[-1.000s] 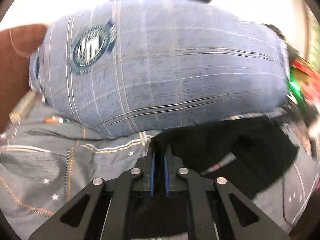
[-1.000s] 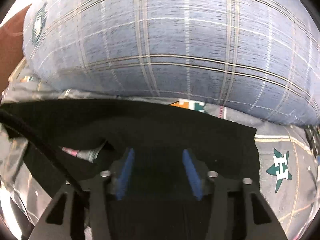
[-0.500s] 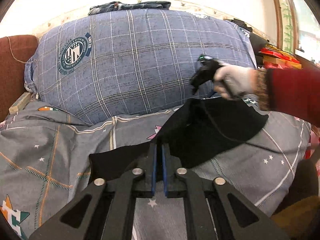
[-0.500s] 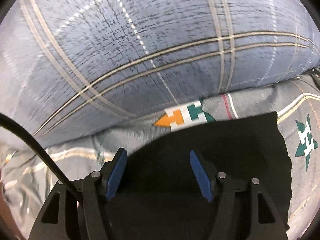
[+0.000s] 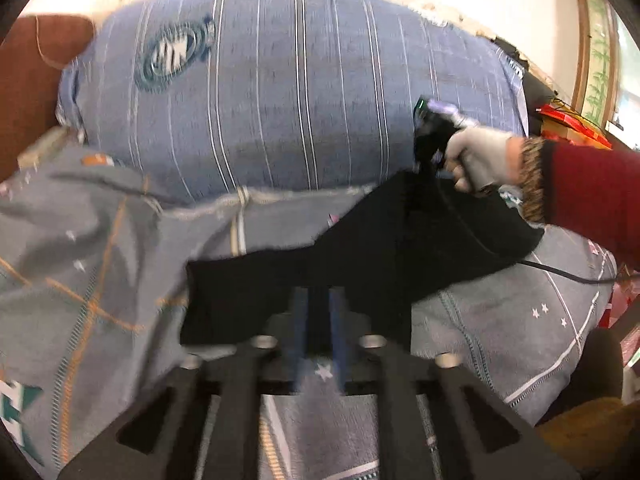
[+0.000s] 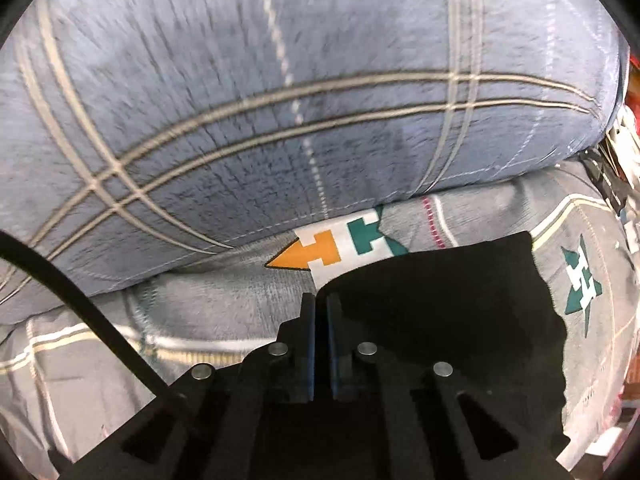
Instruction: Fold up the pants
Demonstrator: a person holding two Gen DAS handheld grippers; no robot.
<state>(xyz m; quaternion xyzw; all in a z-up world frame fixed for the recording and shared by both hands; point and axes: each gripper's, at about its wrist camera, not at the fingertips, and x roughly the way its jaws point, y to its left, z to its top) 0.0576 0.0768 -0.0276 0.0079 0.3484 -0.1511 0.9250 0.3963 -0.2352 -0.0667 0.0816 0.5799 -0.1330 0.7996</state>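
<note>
Black pants [image 5: 384, 256] lie on the grey patterned bedspread [image 5: 80, 240]. In the left wrist view my left gripper [image 5: 318, 300] stands with its blue pads a small gap apart, around the pants' near edge. My right gripper, held by a gloved hand [image 5: 476, 156], is at the far right end of the pants. In the right wrist view my right gripper [image 6: 321, 304] is shut on the pants' edge [image 6: 440, 300], close to the pillow.
A large blue plaid pillow [image 5: 280, 88] fills the back of the bed and also shows in the right wrist view [image 6: 280, 100]. A brown headboard [image 5: 32, 72] is at left. Red clutter [image 5: 572, 124] sits at the far right. A black cable [image 6: 80, 300] crosses the right wrist view.
My right gripper has closed on the pants' edge; it was wide open before. My left gripper's pads have parted slightly at the near edge of the pants.
</note>
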